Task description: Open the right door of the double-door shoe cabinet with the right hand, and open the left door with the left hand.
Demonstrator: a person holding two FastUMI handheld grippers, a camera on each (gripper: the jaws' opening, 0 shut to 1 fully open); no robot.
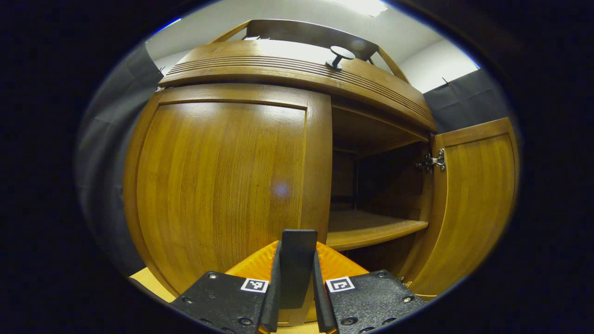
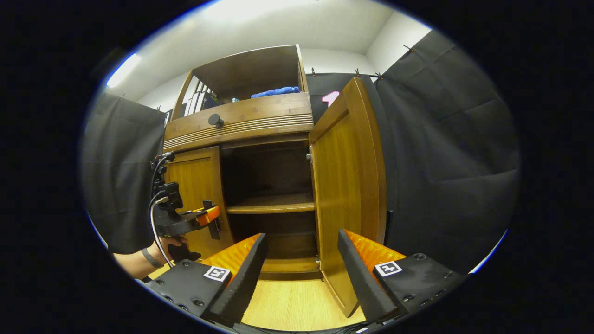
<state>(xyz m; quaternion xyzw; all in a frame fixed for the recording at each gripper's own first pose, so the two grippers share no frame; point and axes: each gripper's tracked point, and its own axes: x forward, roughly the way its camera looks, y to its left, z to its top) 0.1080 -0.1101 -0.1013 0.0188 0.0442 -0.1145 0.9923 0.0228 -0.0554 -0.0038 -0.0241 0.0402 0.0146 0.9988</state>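
Two brown wooden doors front the shoe cabinet [image 2: 241,125]. At far left in the right gripper view, a hand [image 2: 174,245] holds the left gripper [image 2: 214,221] against the closed left door [image 2: 197,195], near its inner edge. A round dark knob [image 2: 215,120] sits on the ribbed drawer above, and a blue cloth [image 2: 276,92] lies on the top shelf. Rightward, the right door [image 2: 348,185] stands swung wide, baring a wooden inner shelf [image 2: 274,203]. In the left gripper view, that gripper's fingers [image 1: 273,287] clamp a flat black handle [image 1: 297,266] at the left door [image 1: 222,185]. The right gripper [image 2: 301,264] hangs spread apart, holding nothing, before the open compartment.
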